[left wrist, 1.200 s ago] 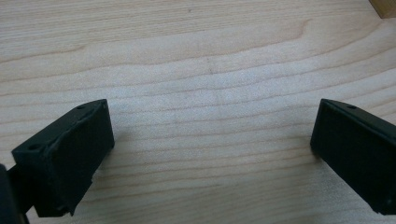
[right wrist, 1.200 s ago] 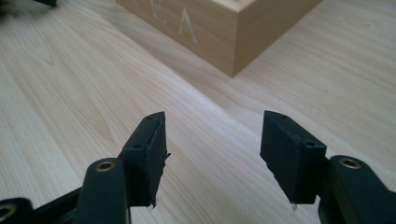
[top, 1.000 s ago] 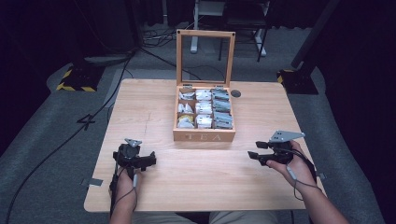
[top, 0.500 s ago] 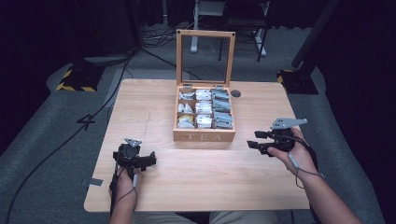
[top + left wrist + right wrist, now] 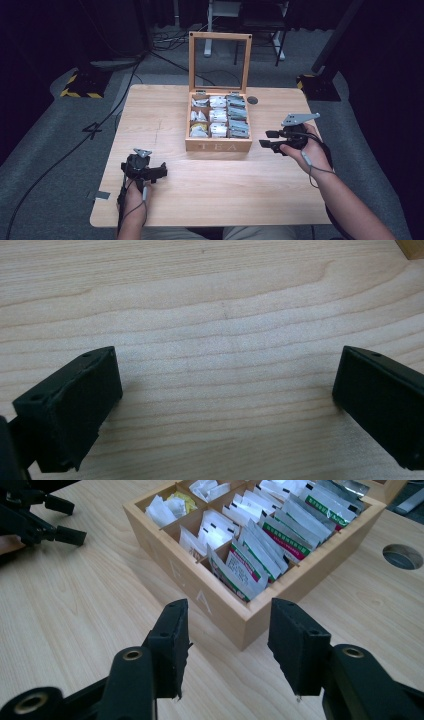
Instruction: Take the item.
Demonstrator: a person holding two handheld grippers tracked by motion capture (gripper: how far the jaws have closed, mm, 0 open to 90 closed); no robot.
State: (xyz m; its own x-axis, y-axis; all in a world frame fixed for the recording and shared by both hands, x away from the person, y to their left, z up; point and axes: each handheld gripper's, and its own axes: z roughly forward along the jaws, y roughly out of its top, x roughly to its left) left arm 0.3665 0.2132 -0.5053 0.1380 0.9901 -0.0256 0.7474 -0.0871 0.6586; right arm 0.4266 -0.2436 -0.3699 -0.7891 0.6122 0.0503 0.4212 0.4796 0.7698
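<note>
Here, from the high view, your right gripper (image 5: 267,139) hangs above the table (image 5: 150,120), just off the near right corner of the wooden tea box (image 5: 218,145). Its jaws have just been closing but stand apart with nothing between them, pointing toward the box front. The box lid (image 5: 220,60) stands upright behind the compartments of tea bags (image 5: 218,116). Your left gripper (image 5: 159,172) sits low over the table, well apart from the box, which lies ahead of its fingertips and off to their right.

In the left gripper view, your two jaws are spread wide over bare wood, gripping nothing; a corner of the box (image 5: 411,247) shows far beyond the right fingertip.

In the right gripper view, your fingers (image 5: 172,640) stand partly apart and empty, with the box corner (image 5: 245,625) just beyond the gap between them. The sachets (image 5: 260,545) fill the compartments past that corner. A round hole (image 5: 402,556) in the table lies beyond your right finger, and your other gripper (image 5: 30,517) shows far off past the left one.
</note>
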